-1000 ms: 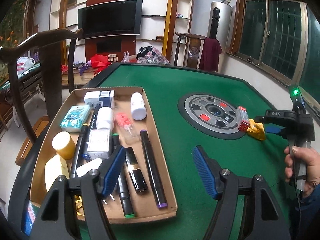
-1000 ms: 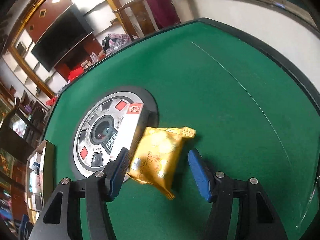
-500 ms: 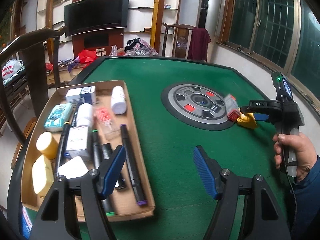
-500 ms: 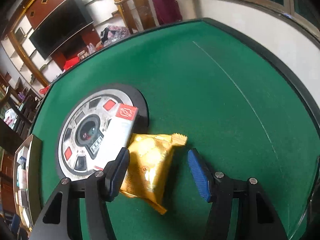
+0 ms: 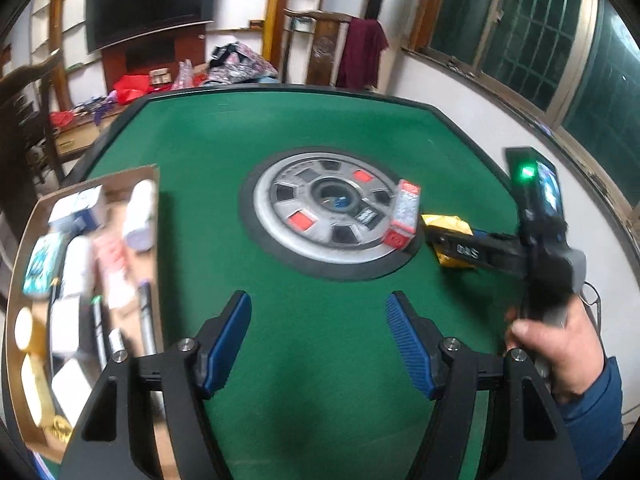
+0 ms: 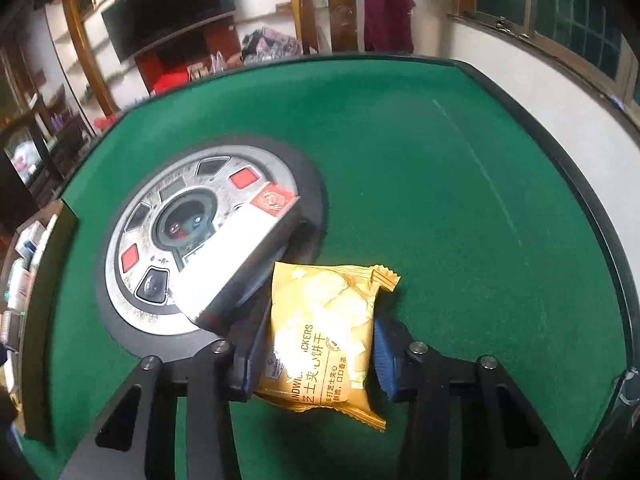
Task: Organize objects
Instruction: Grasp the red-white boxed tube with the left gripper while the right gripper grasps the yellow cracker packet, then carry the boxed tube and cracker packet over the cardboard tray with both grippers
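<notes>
A yellow cracker packet (image 6: 324, 332) lies on the green table beside the round centre panel. My right gripper (image 6: 316, 356) has its blue pads pressed on both sides of the packet. In the left wrist view the packet (image 5: 444, 224) shows under the right gripper (image 5: 460, 246). A red and white box (image 6: 236, 256) leans on the panel rim next to the packet; it also shows in the left wrist view (image 5: 404, 214). My left gripper (image 5: 318, 340) is open and empty above bare felt.
A cardboard tray (image 5: 154, 184) at the left holds several boxes, bottles and markers. The round silver panel (image 5: 320, 216) sits in the table's middle. Chairs and shelves stand beyond the far edge.
My right gripper moved forward and closed on the yellow packet. My left gripper swung right, away from the tray, toward the table's middle.
</notes>
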Demonstrator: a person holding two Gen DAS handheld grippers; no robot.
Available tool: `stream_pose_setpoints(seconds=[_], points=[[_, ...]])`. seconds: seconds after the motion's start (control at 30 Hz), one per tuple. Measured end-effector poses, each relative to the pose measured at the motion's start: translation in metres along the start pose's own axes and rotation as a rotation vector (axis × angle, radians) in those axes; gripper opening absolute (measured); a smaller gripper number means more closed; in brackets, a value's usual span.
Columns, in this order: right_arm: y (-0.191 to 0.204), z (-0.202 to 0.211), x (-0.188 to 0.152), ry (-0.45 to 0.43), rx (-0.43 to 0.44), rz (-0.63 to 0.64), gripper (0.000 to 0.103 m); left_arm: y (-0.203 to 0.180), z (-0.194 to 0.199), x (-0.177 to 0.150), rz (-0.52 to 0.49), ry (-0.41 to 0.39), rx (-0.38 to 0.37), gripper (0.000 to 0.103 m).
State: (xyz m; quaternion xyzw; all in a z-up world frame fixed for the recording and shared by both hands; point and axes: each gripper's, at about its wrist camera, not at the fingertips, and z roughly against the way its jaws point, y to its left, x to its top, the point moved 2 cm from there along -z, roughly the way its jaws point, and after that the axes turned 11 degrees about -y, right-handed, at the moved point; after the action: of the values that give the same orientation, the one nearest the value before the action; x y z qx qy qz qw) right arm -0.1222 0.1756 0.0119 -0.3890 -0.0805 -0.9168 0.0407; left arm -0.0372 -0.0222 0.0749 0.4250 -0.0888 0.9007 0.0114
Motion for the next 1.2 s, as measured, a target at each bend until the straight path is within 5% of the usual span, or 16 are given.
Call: stream_pose_setpoints(seconds=[0.23,0.67,0.7,0.8,1.2], points=[[-0.068,0.033,0.012,-0.106,0.129,-0.303,0.049,-0.041,-0.062,0.036,0.000,0.128,-0.047,0.069],[-0.074,0.041,0.011,-0.104,0.192,-0.386,0.050,-0.085,-0.164,0.037,-0.080,0.238,0.029,0.069],[-0.073,0.042,0.012,-0.108,0.193,-0.384,0.050,-0.086,-0.167,0.037,-0.082,0.231,0.030,0.069],[-0.068,0.045,0.013,-0.121,0.187,-0.369,0.050,-0.087,-0.170,0.035,-0.094,0.174,0.055,0.026],[-0.030,0.042,0.008,-0.093,0.239,-0.271,0.050,-0.046,-0.106,0.000,-0.047,0.071,0.086,0.026]])
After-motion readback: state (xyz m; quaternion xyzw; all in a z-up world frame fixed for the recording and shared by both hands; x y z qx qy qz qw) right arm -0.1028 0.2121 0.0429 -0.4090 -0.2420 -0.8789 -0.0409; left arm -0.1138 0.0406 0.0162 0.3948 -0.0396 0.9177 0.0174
